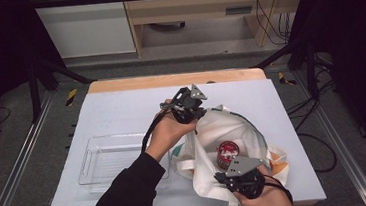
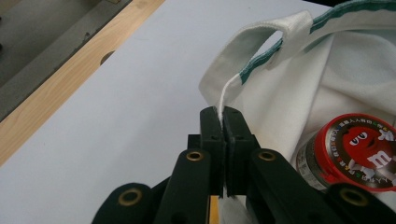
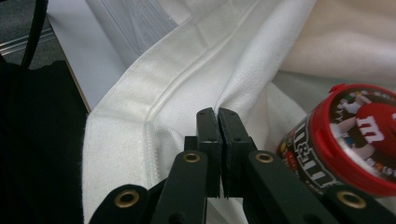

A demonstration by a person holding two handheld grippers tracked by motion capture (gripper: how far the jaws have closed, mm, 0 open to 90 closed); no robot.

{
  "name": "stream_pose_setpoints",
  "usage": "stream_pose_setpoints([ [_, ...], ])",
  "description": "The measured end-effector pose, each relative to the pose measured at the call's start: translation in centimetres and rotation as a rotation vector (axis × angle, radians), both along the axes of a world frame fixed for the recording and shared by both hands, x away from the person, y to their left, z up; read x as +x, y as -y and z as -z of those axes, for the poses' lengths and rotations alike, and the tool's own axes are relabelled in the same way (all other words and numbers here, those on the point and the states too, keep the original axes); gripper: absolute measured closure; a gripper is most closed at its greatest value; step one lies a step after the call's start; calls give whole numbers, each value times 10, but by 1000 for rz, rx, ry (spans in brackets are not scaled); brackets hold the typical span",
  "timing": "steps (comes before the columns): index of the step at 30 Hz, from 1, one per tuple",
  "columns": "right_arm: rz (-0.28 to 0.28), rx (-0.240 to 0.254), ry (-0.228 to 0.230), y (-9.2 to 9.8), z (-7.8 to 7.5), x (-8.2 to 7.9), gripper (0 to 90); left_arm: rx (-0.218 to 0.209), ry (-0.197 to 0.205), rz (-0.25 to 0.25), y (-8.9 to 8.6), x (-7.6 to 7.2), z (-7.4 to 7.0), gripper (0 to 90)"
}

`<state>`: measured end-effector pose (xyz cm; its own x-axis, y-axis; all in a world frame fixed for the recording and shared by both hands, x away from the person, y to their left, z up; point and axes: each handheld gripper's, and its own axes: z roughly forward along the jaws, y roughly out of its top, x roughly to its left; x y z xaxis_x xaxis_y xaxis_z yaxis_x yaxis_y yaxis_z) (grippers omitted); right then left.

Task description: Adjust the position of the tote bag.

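A white table with a wooden far edge stands on a grey carpeted floor, with dark frame posts at both sides and pale cabinets beyond.

Near the table's right front lies a white cloth bag with a green stripe along its hem. Its mouth is held open between your two grippers, and inside it stands a can with a red lid.

Your left gripper sits at the bag's far rim. In the left gripper view its jaws are pressed together on a thin fold of the bag edge, the cloth rising from between the tips. The can lies just to the right of the jaws in that view, inside the bag.

Your right gripper is at the bag's near rim, close to the table's front edge. In the right gripper view its jaws are clamped on the bag cloth beside a thick stitched seam, with the can just beyond them to the right.

A clear plastic tray lies on the table to the left of the bag, partly under your left forearm, whose sleeve is dark.
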<state>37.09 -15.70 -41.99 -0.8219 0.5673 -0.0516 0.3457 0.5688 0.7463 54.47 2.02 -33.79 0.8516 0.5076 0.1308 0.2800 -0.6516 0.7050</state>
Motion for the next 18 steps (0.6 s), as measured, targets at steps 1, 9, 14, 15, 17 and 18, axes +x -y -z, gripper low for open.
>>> stream_pose_setpoints([
  [1, 1, -3, -2, 0, 1, -1, 887, -2, 2, -2, 0, 0, -1, 885],
  [9, -6, 0, -21, -5, 10, -6, 888, 30, 22, -5, 4, -3, -2, 885],
  [14, -18, -30, -34, -11, 18, -7, 887, 17, 1, -18, 2, 2, 6, 884],
  [15, -15, -20, -37, -11, 18, -6, 888, 16, -5, -19, 2, 4, 6, 884],
  [17, -17, -10, -41, -10, 19, -6, 887, 15, -14, -21, 2, 6, 8, 884],
  [18, -19, -10, -45, -10, 20, -6, 888, 17, -15, -21, 3, 7, 10, 884],
])
